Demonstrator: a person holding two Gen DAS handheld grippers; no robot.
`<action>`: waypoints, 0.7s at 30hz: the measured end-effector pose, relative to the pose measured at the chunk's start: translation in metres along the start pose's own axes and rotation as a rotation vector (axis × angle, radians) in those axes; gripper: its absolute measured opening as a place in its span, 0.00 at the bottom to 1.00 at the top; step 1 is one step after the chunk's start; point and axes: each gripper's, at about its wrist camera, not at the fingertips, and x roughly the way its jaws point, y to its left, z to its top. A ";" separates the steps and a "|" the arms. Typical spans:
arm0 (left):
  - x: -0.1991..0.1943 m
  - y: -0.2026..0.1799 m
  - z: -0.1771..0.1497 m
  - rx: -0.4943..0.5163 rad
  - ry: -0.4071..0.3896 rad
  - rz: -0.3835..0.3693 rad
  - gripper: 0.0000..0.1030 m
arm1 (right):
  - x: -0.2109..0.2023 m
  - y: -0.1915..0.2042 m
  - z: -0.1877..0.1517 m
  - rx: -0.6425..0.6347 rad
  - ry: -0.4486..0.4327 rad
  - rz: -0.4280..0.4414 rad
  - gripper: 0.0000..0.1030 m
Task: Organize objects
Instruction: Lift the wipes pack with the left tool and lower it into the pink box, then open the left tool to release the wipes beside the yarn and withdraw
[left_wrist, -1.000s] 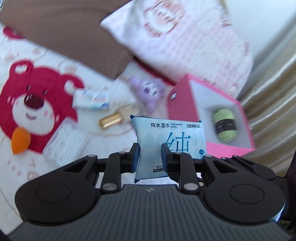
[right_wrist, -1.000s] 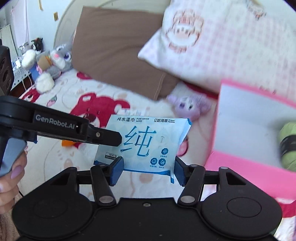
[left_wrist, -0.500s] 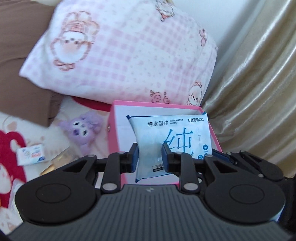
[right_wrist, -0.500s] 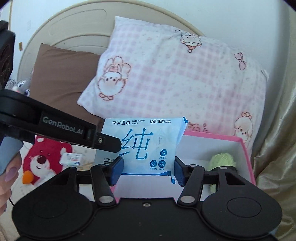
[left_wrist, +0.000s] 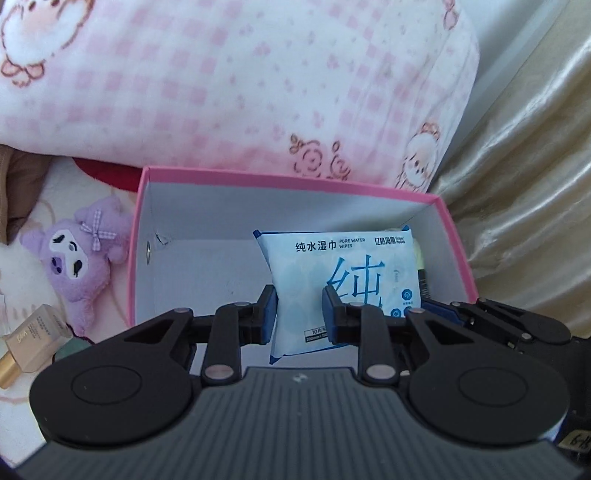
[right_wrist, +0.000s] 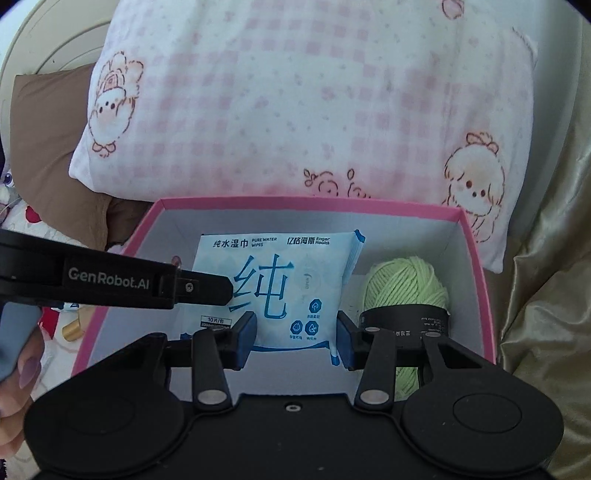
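Two grippers, one wipes pack, held over the pink box

Both grippers grasp the same pack of wet wipes (left_wrist: 334, 284); the left gripper (left_wrist: 299, 314) has its blue pads closed on the pack's lower left portion, and the right gripper (right_wrist: 297, 338) has its pads pressed against the two sides of the pack's lower part (right_wrist: 275, 288); neither has any visible gap to the wrapper. The pack stands upright, its printed face toward both cameras, and sits within the opening of the pink box (left_wrist: 288, 179); whether its bottom edge touches the box floor cannot be told, since the gripper bodies cover it.

Inside the box (right_wrist: 476, 258), to the right of the pack, lies a ball of light green yarn (right_wrist: 404, 284) with a black paper band; in the left wrist view only a sliver of it shows behind the pack's right edge. The box's left half shows bare white floor.

Behind the box leans a pink-checked pillow (right_wrist: 295, 96) with small cartoon prints; a brown pillow (right_wrist: 51, 122) lies to its left; a shiny beige curtain (left_wrist: 524, 184) hangs to the right. On the bed beside the box's left wall lies a purple plush toy (left_wrist: 79, 258); near it, toward the camera, a beige cosmetic bottle (left_wrist: 31, 334) with a gold cap.
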 end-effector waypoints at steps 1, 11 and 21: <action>0.006 0.001 0.001 0.001 0.009 0.009 0.23 | 0.006 -0.003 0.000 0.002 0.007 0.006 0.49; 0.046 0.011 0.018 -0.027 0.090 0.064 0.23 | 0.054 -0.011 0.017 0.048 0.131 -0.006 0.49; 0.071 0.011 0.021 -0.041 0.127 0.096 0.23 | 0.075 -0.008 0.018 0.074 0.197 -0.110 0.54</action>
